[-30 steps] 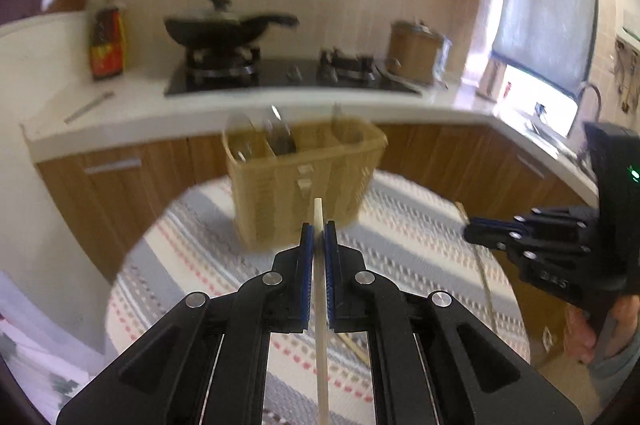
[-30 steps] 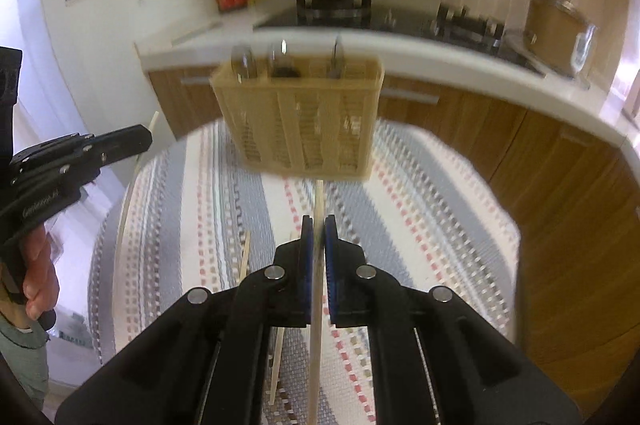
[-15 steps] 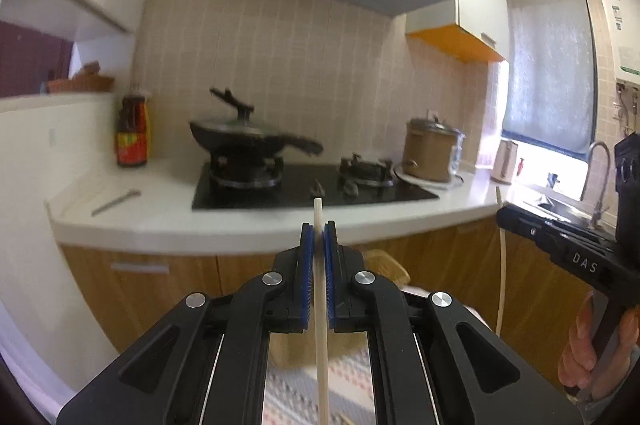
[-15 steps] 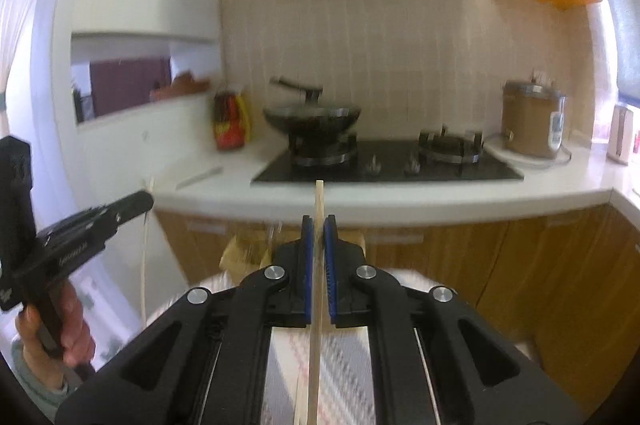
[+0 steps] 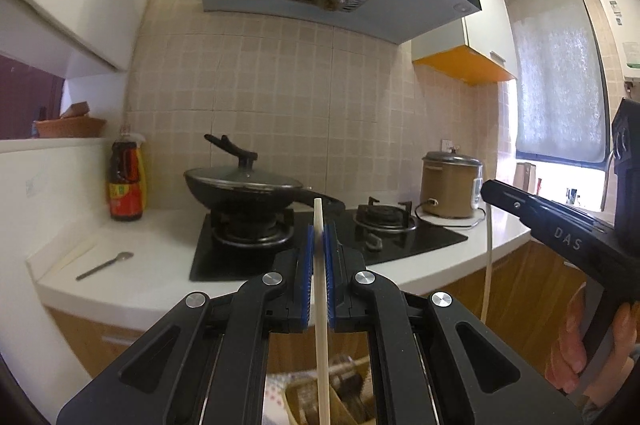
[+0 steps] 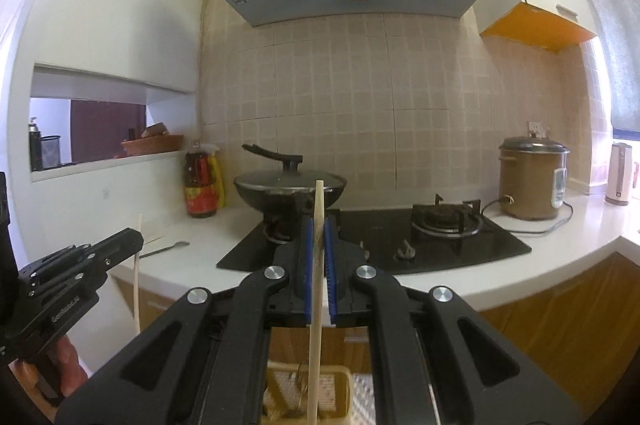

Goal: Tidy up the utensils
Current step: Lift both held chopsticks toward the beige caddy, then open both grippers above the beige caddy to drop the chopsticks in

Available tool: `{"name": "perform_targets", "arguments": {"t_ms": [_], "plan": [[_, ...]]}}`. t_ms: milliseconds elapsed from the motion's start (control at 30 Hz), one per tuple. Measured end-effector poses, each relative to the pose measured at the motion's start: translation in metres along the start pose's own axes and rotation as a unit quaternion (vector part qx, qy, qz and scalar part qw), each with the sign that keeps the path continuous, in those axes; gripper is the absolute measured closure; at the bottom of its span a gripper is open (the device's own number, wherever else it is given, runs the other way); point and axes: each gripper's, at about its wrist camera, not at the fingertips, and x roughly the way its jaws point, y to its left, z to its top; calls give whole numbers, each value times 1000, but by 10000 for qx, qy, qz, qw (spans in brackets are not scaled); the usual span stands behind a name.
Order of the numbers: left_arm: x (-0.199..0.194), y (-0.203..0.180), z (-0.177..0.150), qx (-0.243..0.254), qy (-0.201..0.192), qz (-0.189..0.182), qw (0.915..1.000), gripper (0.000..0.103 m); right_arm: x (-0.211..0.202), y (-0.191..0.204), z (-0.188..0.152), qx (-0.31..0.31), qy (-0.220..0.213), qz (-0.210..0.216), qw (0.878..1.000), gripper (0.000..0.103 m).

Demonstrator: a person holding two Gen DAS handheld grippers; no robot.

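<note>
**Two chopsticks lifted, not yet stowed**

Left gripper (image 5: 318, 245) clenched on a pale chopstick (image 5: 320, 305), held upright between the blue pads, tip poking above them. Right gripper (image 6: 318, 245) likewise clamped on a second chopstick (image 6: 314, 305), also near vertical. Both raised above the woven utensil basket (image 6: 308, 377), which shows only at the bottom edge of each view, directly beneath the sticks. Dark utensil handles visible inside the basket, blurred, kind unclear. Judged midway: some items apparently stowed, both chopsticks grasped but neither lower end yet inside the basket. Left to do: lowering each stick into a compartment and letting go. Beyond the basket, on the counter (image 5: 168, 233) left of the stove, a metal spoon (image 5: 105, 265), possibly another item to collect.
</note>
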Motion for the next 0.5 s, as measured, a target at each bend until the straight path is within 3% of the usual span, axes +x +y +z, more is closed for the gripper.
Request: {"name": "perform_targets", "arguments": {"t_ms": [300, 500], "plan": [[37, 14, -15, -249, -248, -258, 9991, 99, 47, -6, -39, -121, 46, -84, 9999, 99], [42, 7, -29, -105, -288, -97, 9995, 99, 54, -5, -53, -217, 55, -77, 9997, 99]]}}
